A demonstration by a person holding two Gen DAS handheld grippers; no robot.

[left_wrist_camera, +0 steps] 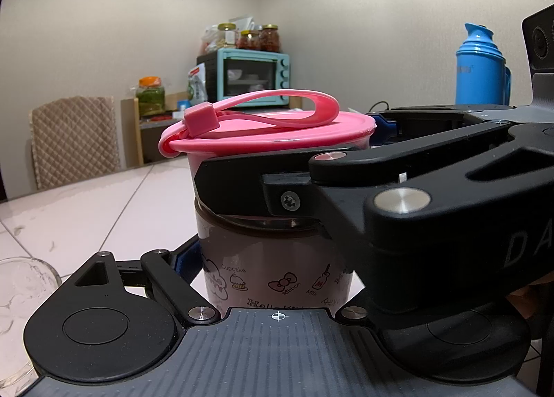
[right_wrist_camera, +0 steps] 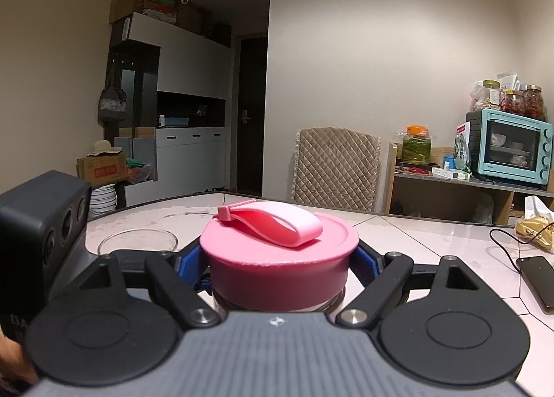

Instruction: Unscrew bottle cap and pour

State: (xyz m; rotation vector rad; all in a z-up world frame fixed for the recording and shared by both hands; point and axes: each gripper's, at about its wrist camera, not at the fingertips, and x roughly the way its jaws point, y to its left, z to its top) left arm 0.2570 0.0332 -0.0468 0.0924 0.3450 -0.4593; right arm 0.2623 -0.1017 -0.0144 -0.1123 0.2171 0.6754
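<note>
A clear bottle [left_wrist_camera: 273,258] with cartoon prints and dark liquid stands on the white table. Its pink cap [left_wrist_camera: 277,134] with a looped strap is on top. My left gripper [left_wrist_camera: 277,258] is shut on the bottle's body below the cap. My right gripper [right_wrist_camera: 278,262] is shut on the pink cap [right_wrist_camera: 278,258], blue pads [right_wrist_camera: 365,260] pressed to both sides. In the left wrist view the right gripper [left_wrist_camera: 346,168] crosses in front of the bottle's neck. An empty glass [right_wrist_camera: 136,241] stands just left of the bottle; it also shows in the left wrist view [left_wrist_camera: 20,293].
The white tiled table [left_wrist_camera: 86,210] runs back to a padded chair [right_wrist_camera: 336,165]. A phone [right_wrist_camera: 538,279] with a cable lies at the right. A blue thermos [left_wrist_camera: 481,64] stands at the back right. A teal oven [right_wrist_camera: 509,147] sits on a shelf beyond.
</note>
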